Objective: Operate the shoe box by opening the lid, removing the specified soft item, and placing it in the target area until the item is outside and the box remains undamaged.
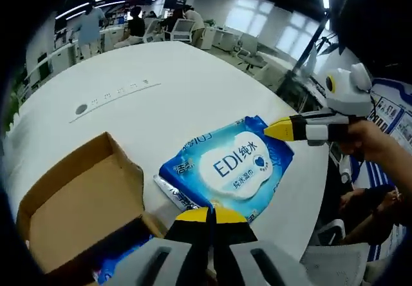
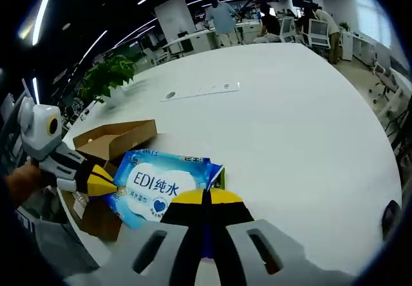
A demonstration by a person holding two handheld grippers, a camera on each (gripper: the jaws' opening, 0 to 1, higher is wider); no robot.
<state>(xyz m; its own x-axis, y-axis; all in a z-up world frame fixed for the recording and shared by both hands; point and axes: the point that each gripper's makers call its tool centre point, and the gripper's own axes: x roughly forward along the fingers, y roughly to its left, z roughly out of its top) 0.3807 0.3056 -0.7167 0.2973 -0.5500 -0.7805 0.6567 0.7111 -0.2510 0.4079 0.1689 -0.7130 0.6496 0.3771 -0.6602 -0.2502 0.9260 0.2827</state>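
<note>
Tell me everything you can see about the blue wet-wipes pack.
The wet-wipes pack is a soft blue plastic pouch with a white cloud-shaped label reading "EDI", Chinese characters and a small blue heart. It is flat and sealed, outside the open cardboard box, above the white table. The left gripper is closed on one short edge and the right gripper on the opposite edge.
</note>
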